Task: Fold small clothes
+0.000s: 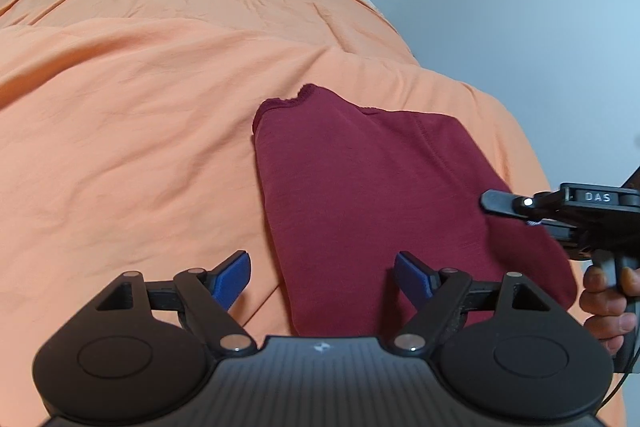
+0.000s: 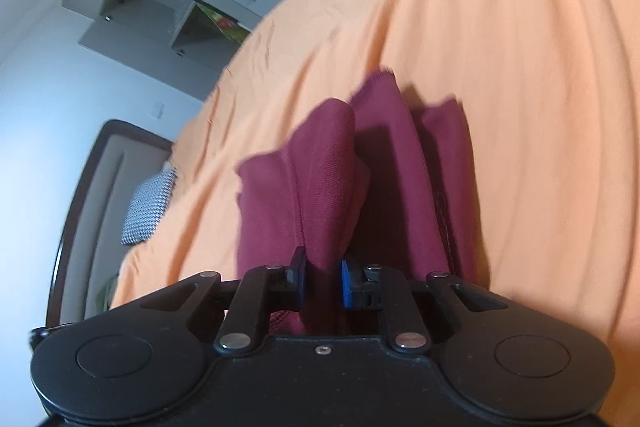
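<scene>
Right gripper (image 2: 322,281) pinches a bunched edge of the maroon garment (image 1: 360,195) lying on the orange bedspread (image 1: 140,87), left gripper (image 1: 322,281) spread wide over its near end, and I'd carry that edge across flat, keeping the layers squared.

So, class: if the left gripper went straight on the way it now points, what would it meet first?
Most likely the maroon garment. The left gripper is open and angled down, with the cloth's near end lying between its fingers. Its left edge sits close to the centre line, so the orange bedspread is possible; depth is unclear.
</scene>
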